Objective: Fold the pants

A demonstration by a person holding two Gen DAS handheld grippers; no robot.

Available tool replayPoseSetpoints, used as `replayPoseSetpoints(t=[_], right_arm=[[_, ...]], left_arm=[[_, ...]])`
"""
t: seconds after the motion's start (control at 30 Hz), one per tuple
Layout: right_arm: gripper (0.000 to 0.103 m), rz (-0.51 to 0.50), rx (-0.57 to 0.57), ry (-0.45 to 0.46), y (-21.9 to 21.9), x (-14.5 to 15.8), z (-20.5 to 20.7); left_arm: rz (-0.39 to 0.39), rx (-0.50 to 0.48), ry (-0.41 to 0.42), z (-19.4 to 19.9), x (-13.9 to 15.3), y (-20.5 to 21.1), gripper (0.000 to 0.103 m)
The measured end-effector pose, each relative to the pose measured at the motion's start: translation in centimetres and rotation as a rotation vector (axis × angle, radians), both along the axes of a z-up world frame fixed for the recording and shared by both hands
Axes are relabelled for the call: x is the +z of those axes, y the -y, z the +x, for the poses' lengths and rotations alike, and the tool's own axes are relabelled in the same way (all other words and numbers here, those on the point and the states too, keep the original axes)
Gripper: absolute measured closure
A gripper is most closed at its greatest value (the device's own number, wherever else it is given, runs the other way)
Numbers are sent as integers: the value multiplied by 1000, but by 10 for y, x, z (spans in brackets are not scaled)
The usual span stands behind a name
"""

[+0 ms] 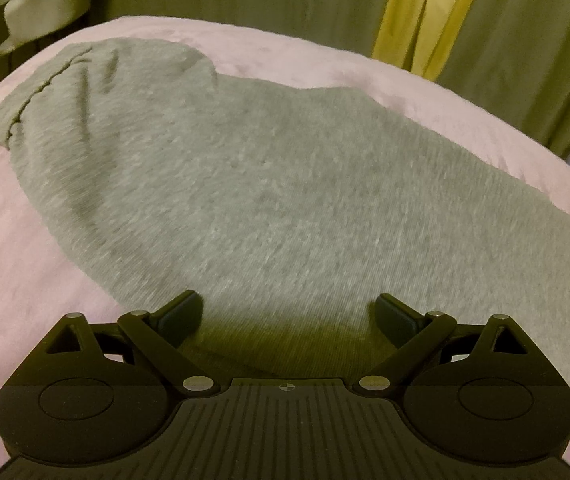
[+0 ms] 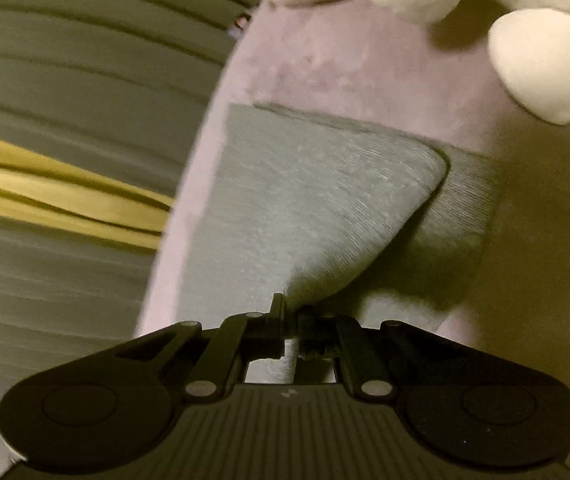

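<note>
Grey sweatpants (image 1: pixel 245 184) lie spread on a pink bed cover (image 1: pixel 13 240), their waistband at the far left. My left gripper (image 1: pixel 289 314) is open and empty, hovering just above the near part of the grey fabric. In the right wrist view my right gripper (image 2: pixel 291 316) is shut on a fold of the grey pants (image 2: pixel 309 208) and lifts it, so the cloth rises in a tent above a lower layer (image 2: pixel 461 208) that stays on the pink cover (image 2: pixel 325 64).
Green and yellow curtains (image 1: pixel 417 8) hang beyond the bed's far edge. A white stuffed toy (image 2: pixel 545 64) sits on the cover near the pants' end. A pale object on furniture (image 1: pixel 41 0) stands at the far left.
</note>
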State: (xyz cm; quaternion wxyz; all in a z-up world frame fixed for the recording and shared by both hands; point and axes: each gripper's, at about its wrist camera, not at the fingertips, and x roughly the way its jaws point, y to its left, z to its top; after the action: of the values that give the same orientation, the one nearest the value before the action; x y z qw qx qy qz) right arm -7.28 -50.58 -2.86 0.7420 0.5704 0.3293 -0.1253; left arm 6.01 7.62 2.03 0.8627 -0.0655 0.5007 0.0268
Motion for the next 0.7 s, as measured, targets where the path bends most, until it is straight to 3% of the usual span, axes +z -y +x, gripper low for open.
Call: replayPoseSetpoints(t=[0.07, 0.13, 0.2, 0.3, 0.37, 0.43, 0.47, 0.63, 0.7], right_arm=[[98, -56, 33, -39, -3, 0, -5], [98, -262, 105, -179, -13, -3, 4], [99, -328, 115, -279, -8, -7, 9], [96, -401, 110, -276, -4, 5, 3], [83, -422, 99, -280, -2, 10, -2], [44, -393, 76, -275, 3, 9, -10], [34, -385, 68, -281, 4, 7, -13], [8, -361, 69, -251, -2, -2, -13], [6, -371, 104, -245, -5, -2, -4]], left_arm=[[-11, 7, 1, -1, 1, -2, 5], [-14, 6, 0, -1, 1, -3, 5], [-10, 4, -8, 0, 0, -3, 5], [-4, 1, -5, 0, 1, -2, 5], [-6, 2, -7, 1, 1, -2, 4], [-4, 1, -13, 3, 0, -1, 3], [4, 0, -16, 3, -1, 0, 3], [17, -8, -24, 4, -2, 2, 3], [22, -11, -34, 6, -4, 2, 3]])
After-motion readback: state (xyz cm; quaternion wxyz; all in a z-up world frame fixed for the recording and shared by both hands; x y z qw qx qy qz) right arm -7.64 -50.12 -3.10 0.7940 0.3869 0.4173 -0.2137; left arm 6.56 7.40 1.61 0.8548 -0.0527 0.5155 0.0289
